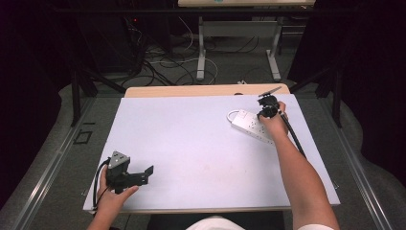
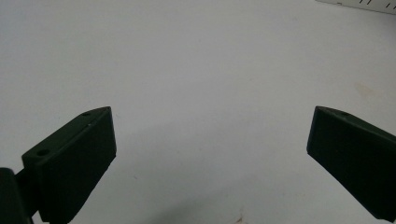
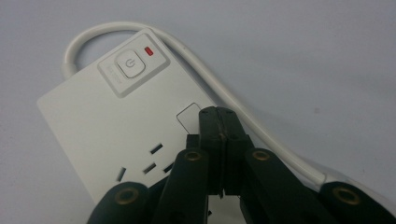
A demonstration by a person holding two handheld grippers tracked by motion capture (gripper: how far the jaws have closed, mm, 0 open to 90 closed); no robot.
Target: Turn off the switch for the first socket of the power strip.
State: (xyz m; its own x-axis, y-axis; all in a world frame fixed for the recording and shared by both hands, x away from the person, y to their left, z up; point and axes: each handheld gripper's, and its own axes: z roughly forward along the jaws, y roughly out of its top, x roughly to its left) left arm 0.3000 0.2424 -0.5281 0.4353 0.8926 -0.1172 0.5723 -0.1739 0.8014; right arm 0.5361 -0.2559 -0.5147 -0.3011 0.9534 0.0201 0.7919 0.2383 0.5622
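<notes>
A pale tabletop point(image 1: 191, 143) carries one white power strip point(image 1: 249, 123), lying at the far right, its cord point(image 1: 231, 113) looping beside it.

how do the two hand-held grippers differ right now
The left hand-held gripper has its jaws wide apart; the right hand-held gripper has them shut. The left is by the table's near edge over bare surface; the right is over the power strip at the far side. Both are black.

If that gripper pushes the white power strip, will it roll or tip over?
Probably not. The power strip is flat and lies wide on the table, so it would likely slide, not roll. Its body looks like stiff plastic. The cord curves beside it and may bend, drag or tug it crooked. The shut right gripper sits over it.
</notes>
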